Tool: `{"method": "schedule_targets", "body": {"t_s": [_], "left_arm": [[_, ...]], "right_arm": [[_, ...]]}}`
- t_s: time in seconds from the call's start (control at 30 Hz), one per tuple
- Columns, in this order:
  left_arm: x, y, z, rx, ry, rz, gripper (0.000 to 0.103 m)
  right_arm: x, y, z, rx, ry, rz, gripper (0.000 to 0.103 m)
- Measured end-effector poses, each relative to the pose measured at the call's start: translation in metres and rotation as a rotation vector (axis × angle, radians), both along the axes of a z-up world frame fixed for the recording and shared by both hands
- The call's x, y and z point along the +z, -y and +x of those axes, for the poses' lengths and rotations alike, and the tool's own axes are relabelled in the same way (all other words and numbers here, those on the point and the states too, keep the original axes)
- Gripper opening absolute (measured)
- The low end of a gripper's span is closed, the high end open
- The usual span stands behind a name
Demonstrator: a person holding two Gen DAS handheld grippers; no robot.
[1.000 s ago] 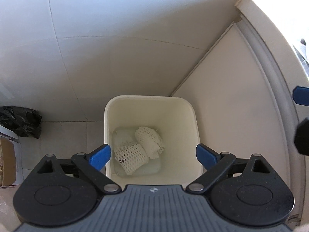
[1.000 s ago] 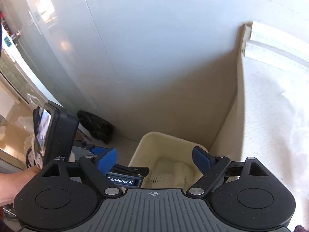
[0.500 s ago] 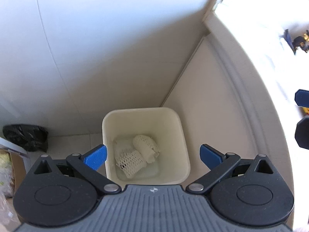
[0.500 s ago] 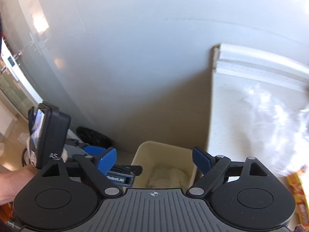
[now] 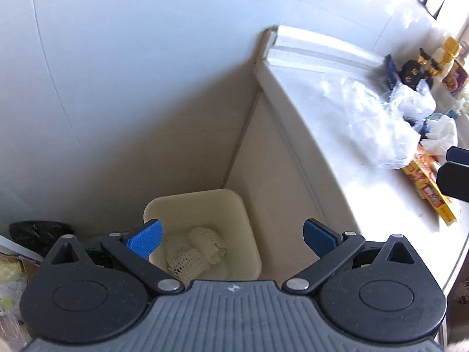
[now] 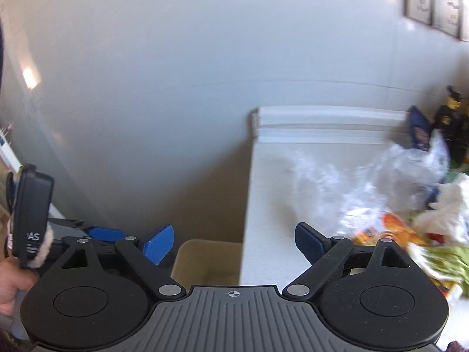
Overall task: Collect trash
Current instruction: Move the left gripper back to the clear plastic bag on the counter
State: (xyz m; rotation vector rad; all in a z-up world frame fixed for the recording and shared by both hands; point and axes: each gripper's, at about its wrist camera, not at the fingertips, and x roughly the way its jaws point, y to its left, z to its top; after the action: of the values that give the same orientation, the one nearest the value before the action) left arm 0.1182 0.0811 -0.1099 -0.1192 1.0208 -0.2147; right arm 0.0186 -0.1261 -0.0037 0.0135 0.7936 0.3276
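With two foam nets (image 5: 193, 253) already in the bin (image 5: 247, 220), we hold both tools wide and empty; bags (image 6: 390, 176) and wrappers (image 5: 431, 196) at right still litter the table (image 5: 316, 117).

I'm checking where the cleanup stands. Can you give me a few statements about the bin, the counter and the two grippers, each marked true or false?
1. The bin holds white foam nets. True.
2. The left gripper clamps a net. False: it is open and empty.
3. Clear plastic bags lie on the counter. True.
4. The bin stands on the counter. False: it stands on the floor beside it.
5. The right gripper is shut. False: it is open.
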Motion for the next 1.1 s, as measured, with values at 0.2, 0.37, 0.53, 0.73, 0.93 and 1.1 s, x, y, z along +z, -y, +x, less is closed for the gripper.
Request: {"method": "schedule_targets", "body": {"t_s": [0.2,0.37,0.53,0.73,0.93,1.1], "left_arm": [[0.015,0.02,-0.002,-0.02,0.026,-0.032,0.103],[0.023,0.045,0.002,-0.044,0.071,-0.064,0.103],[0.034,0.077,0.005,-0.08,0.126,-0.094,0.103],[0.035,0.109,0.016,-0.113,0.159,-0.167,0.102],[0.034,0.132,0.03,-0.109,0.175,-0.229,0.102],[0.029,0.147,0.041,-0.103,0.185,-0.251,0.099]], "right_arm": [[0.013,0.03,-0.014,-0.076,0.04,-0.006,0.092],[0.0,0.06,0.007,-0.128,0.072,-0.031,0.092],[-0.027,0.083,0.045,-0.174,0.097,-0.052,0.093],[-0.037,0.117,0.077,-0.212,0.124,-0.076,0.093],[-0.041,0.138,0.112,-0.232,0.15,-0.079,0.092],[-0.048,0.148,0.136,-0.239,0.161,-0.089,0.092]]}}
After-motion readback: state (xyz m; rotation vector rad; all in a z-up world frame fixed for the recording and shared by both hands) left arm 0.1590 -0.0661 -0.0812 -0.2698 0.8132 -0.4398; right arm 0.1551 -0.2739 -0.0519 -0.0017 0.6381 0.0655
